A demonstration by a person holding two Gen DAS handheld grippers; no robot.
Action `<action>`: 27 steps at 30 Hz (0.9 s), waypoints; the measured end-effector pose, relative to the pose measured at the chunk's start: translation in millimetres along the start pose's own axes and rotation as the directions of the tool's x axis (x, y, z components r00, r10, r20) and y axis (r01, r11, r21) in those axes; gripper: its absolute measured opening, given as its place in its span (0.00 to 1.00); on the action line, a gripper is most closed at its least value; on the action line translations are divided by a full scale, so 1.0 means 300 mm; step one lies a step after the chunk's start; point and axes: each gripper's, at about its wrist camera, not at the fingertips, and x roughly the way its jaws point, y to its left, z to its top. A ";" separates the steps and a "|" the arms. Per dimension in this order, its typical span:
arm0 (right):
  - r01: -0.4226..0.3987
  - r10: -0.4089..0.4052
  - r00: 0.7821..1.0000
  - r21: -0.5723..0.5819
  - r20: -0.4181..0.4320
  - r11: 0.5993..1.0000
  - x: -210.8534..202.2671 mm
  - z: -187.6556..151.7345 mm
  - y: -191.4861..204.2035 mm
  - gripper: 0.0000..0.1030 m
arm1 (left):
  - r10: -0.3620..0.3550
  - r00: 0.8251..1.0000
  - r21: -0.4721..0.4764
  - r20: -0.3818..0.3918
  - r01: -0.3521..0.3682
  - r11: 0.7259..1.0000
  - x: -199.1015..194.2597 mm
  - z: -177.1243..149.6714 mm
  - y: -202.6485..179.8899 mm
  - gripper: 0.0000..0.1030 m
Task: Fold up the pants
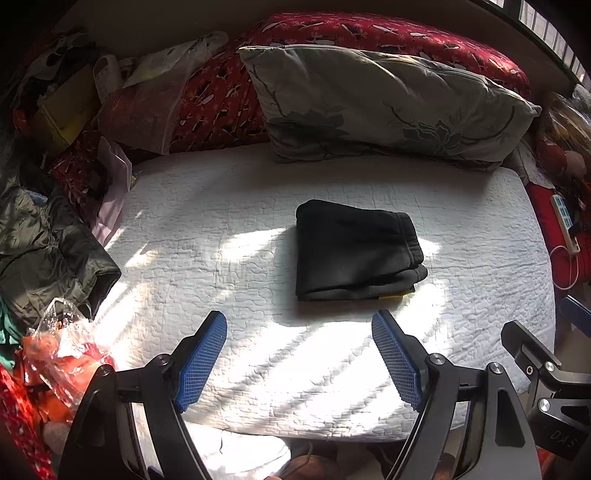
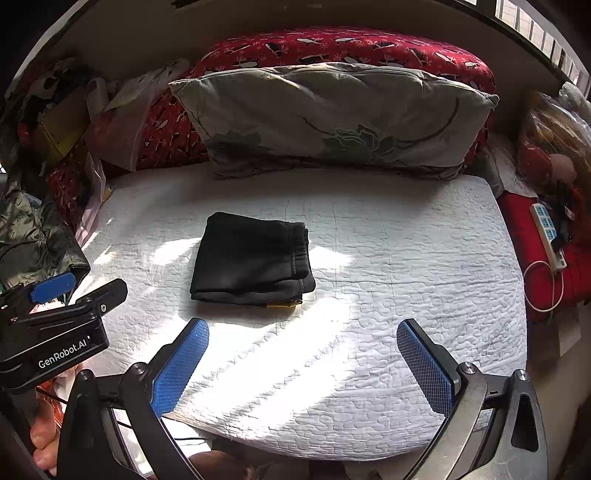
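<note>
The black pants (image 1: 354, 251) lie folded into a compact rectangle on the white quilted bed (image 1: 221, 229), with a small yellow tag at the near right corner. They also show in the right wrist view (image 2: 253, 258). My left gripper (image 1: 299, 321) is open and empty, held back from the pants near the bed's front edge. My right gripper (image 2: 303, 328) is open and empty too, to the right of the pants and short of them. The left gripper's body (image 2: 51, 332) shows at the left of the right wrist view.
A grey floral pillow (image 1: 384, 103) leans on a red patterned cushion (image 1: 369, 29) at the back. Clutter of bags and a green jacket (image 1: 48, 243) lines the left side. A power strip (image 2: 548, 232) with a white cable lies on red cloth at right.
</note>
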 end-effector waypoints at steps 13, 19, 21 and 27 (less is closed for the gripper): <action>0.070 -0.070 0.997 0.003 -0.024 0.998 0.012 -0.030 -0.013 1.00 | -0.010 0.998 0.038 -0.058 0.012 0.999 0.040 0.020 -0.009 0.79; 0.079 -0.078 0.995 0.010 -0.054 0.997 0.025 -0.042 -0.039 1.00 | -0.021 0.998 0.053 -0.063 0.024 0.998 0.051 0.014 -0.041 0.79; 0.084 -0.083 0.995 0.012 -0.059 0.996 0.026 -0.044 -0.050 1.00 | -0.021 0.998 0.054 -0.060 0.024 0.998 0.053 0.011 -0.048 0.79; 0.097 -0.095 0.993 0.025 -0.071 0.995 0.027 -0.048 -0.086 1.00 | -0.027 0.997 0.041 -0.076 0.030 0.999 0.066 0.007 -0.061 0.79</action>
